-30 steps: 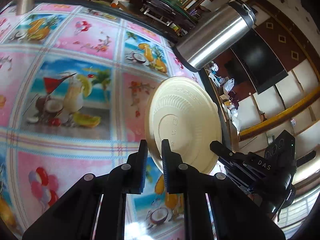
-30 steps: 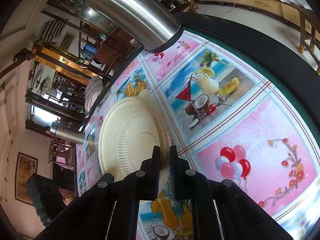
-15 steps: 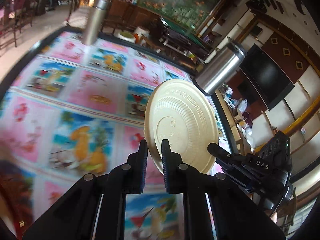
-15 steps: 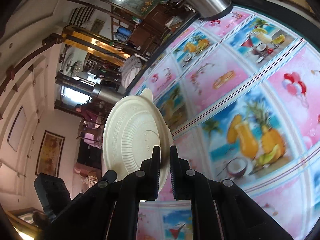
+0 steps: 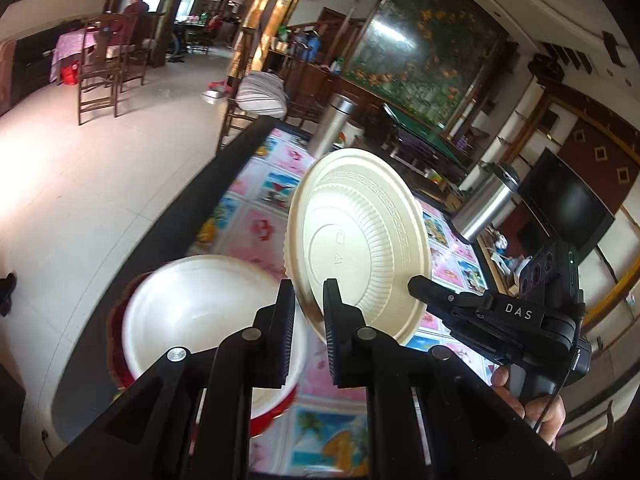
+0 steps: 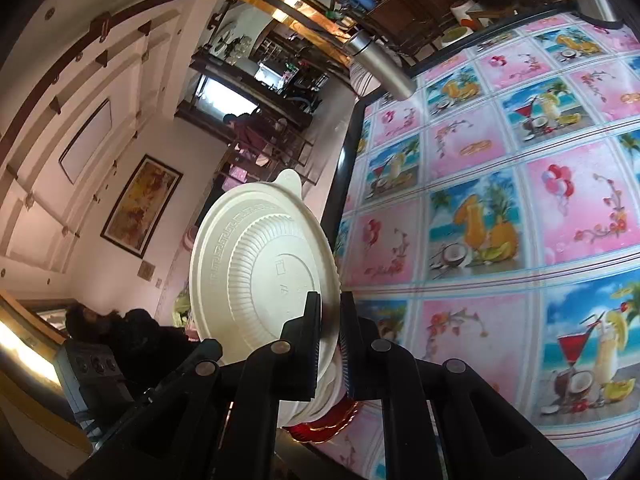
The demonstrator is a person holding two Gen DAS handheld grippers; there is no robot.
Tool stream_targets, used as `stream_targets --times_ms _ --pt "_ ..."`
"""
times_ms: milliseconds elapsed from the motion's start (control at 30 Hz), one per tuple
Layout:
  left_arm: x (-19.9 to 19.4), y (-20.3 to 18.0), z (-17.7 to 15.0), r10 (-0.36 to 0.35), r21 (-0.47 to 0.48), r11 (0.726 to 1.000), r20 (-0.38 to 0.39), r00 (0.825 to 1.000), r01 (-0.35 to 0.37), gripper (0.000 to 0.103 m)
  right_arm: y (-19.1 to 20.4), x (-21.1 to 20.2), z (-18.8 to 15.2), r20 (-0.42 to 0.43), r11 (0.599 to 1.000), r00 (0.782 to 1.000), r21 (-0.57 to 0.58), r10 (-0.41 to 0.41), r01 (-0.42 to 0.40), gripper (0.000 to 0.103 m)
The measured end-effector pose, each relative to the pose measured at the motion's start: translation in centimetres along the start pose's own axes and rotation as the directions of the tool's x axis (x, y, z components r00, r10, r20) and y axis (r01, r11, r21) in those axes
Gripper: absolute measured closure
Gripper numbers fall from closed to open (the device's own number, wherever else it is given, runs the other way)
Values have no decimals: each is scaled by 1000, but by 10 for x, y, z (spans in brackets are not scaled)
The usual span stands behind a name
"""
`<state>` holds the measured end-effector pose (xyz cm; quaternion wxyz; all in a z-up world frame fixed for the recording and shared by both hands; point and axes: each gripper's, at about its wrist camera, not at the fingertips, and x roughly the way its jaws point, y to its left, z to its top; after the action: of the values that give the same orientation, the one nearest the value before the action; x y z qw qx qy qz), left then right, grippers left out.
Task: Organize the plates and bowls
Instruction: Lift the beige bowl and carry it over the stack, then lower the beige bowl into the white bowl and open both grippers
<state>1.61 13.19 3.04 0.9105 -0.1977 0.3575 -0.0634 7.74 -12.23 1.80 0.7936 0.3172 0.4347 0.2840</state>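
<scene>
A cream disposable plate (image 5: 360, 240) is held on edge above the table, its ribbed underside facing both cameras. My left gripper (image 5: 310, 308) is shut on its lower rim. My right gripper (image 5: 416, 280) reaches in from the right to the same plate; in the right wrist view the right gripper (image 6: 330, 320) is shut on the plate (image 6: 260, 272) at its rim. Below it, near the table's dark edge, a white bowl (image 5: 208, 320) rests on a red plate (image 5: 280, 404). That red plate (image 6: 328, 428) shows under my right fingers too.
A pink and blue fruit-print tablecloth (image 6: 500, 200) covers the table. Two steel flasks (image 5: 488, 208) (image 5: 336, 124) stand at the far side. The table's black rim (image 5: 208, 184) borders tiled floor with wooden chairs (image 5: 100, 80). A hand (image 5: 532, 400) holds the right gripper.
Both grippers have swung with the cream plate across the table towards its edge and a little up. The white bowl on the red plate has come into view beneath.
</scene>
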Motion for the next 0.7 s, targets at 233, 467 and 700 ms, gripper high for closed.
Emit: stream_targets --times_ms 233,467,700 --pt "-8 46 -13 41 -51 998 -8 999 -41 91 39 41 -34 -73 996 997 -78 -37 32 93" --pt "-4 75 -38 58 -87 994 -68 996 -64 91 47 67 -58 -127 985 985 -140 -117 99 93" --pt "-8 85 -38 52 -98 993 -79 996 -59 91 54 79 -72 -145 968 973 -197 -182 152 90"
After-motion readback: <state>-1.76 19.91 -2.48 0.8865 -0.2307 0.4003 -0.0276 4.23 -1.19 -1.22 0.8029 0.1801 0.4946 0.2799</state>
